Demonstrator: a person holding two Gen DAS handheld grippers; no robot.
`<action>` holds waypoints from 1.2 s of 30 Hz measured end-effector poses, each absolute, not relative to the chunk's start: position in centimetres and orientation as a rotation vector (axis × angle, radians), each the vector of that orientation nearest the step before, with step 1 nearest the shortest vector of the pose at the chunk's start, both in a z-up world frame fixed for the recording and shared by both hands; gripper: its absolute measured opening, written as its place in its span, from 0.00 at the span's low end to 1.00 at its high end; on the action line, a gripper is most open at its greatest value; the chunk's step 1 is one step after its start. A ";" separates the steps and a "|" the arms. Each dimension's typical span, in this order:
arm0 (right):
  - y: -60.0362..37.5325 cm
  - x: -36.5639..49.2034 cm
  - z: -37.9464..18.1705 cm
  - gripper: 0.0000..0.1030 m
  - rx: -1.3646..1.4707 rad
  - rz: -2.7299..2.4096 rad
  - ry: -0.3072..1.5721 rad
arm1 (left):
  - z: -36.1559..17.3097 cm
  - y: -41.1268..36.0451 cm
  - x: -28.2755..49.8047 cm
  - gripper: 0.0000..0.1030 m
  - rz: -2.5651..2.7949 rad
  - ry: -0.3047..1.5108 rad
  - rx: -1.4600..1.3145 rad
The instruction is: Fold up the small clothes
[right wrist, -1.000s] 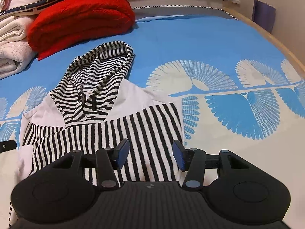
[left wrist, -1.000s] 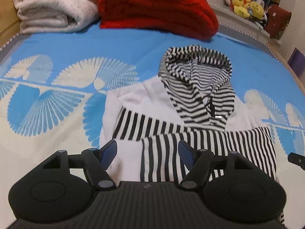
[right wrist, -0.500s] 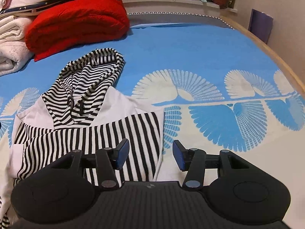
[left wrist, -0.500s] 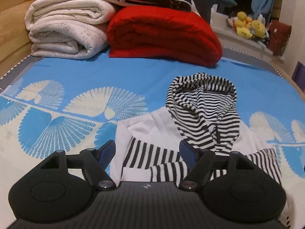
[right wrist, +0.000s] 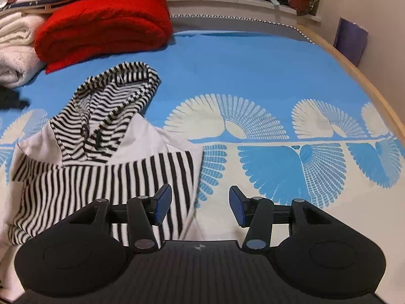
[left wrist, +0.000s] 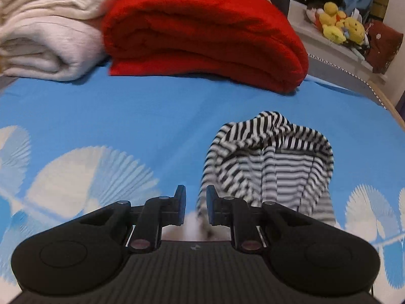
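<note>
Where writing might be sought, none legible is found on any item. One hooded top [right wrist: 101, 157], small, of soft knit: hood [left wrist: 273, 157] and folded sleeves in black-and-white stripes, body plain white; it is laid flat on a bedsheet [right wrist: 240, 71] of blue cloth printed with cream fan shapes. One red blanket [left wrist: 202, 35], thick and fuzzy, is folded behind it, beside white blankets [left wrist: 48, 40] rolled in a stack. Yellow plush toys [left wrist: 339, 25] are set on a ledge beyond. Left gripper [left wrist: 195, 207]: jaws drawn narrow, white fabric of the top seen between them; whether it is pinched cannot be told. Right gripper [right wrist: 200, 205]: jaws spread wide, blue ribbed pads [right wrist: 162, 205], nothing held, poised over the top's right edge.
</note>
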State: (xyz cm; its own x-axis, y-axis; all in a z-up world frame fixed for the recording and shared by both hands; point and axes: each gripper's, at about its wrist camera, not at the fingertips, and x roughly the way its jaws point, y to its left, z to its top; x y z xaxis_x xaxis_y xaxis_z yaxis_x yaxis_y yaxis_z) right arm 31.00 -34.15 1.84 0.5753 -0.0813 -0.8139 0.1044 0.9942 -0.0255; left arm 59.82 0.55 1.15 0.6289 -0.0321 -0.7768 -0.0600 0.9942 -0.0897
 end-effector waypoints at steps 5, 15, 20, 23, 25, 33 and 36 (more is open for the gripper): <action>-35.2 31.7 0.5 0.50 0.027 -0.130 0.987 | -1.2 -0.5 67.8 0.19 0.008 0.905 -0.161; -36.6 32.7 -0.3 0.50 0.031 -0.178 0.995 | -6.0 -3.6 78.3 0.78 0.015 1.000 -0.207; -36.8 32.9 -0.6 0.50 0.032 -0.195 0.997 | -8.0 -4.1 80.1 0.63 0.028 1.025 -0.202; -36.8 33.1 -0.7 0.50 0.033 -0.201 0.999 | -8.7 -4.7 80.1 0.05 -0.015 1.065 -0.180; -36.6 33.2 -0.8 0.50 0.030 -0.193 1.003 | -7.8 -5.5 79.2 0.04 -0.042 1.033 -0.111; -37.1 33.2 1.4 0.50 0.091 -0.207 0.942 | 2.6 -6.7 66.3 0.03 -0.353 0.735 0.042; -37.1 32.8 2.6 0.50 0.130 -0.198 0.907 | 6.1 -6.5 56.1 0.03 -0.532 0.608 0.138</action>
State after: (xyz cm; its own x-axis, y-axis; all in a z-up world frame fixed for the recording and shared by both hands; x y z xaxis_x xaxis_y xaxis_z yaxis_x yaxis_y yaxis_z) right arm 32.75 -37.14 2.61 0.5999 -0.1158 -0.7917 0.2256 0.9738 0.0285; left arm 56.08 -6.53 6.05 0.6915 -0.4349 -0.5768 0.5144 0.8570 -0.0295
